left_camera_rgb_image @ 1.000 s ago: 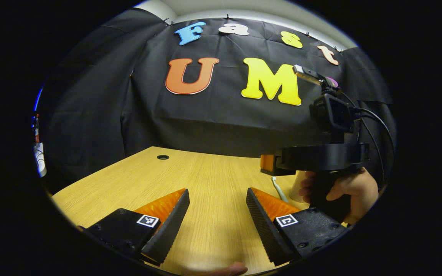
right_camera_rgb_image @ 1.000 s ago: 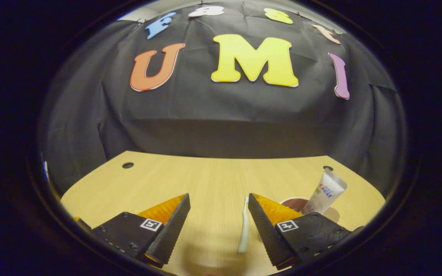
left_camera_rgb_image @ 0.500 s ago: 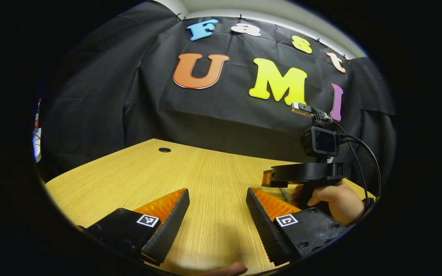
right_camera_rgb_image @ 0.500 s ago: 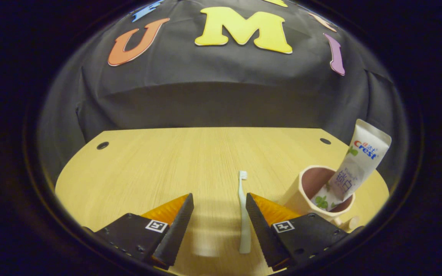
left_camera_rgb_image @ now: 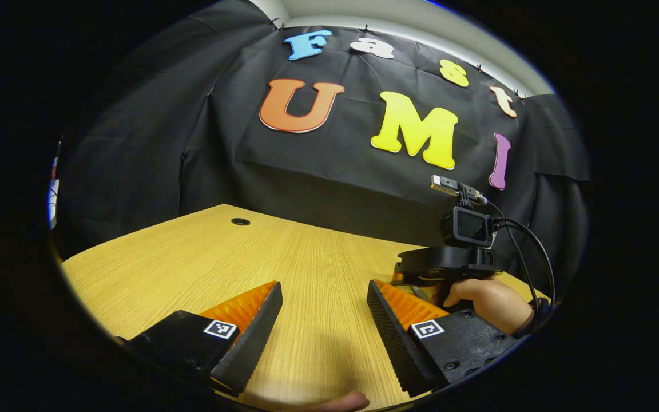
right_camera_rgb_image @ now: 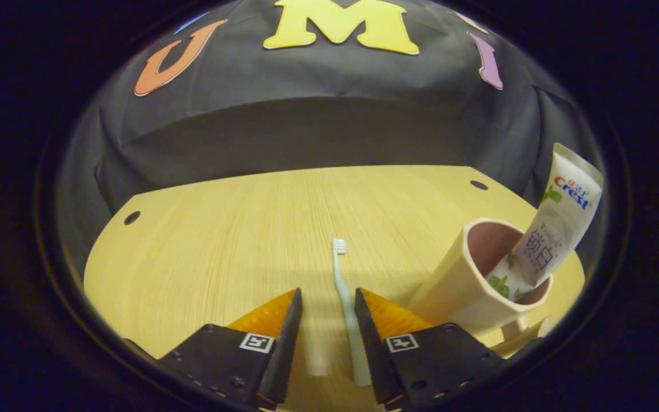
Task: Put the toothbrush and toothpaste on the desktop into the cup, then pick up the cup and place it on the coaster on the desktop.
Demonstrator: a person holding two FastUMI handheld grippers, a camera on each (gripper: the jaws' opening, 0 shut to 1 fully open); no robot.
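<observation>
We see the toothpaste already in the cup, while our right gripper, half open and gripping nothing, straddles the toothbrush lying on the desk; the left gripper is wide open and empty.

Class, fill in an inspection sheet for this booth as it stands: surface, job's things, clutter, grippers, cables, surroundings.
Surface: wooden desk, with round holes near its far edge.
Job's things: toothbrush flat on the desk, between the right gripper's fingers; toothpaste leaning in the cup; coaster not made out.
Clutter: nothing seen.
Grippers: left gripper open over bare desk; right gripper open, straddling the toothbrush handle.
Cables: black cable on the right gripper's camera.
Surroundings: black cloth wall.
</observation>
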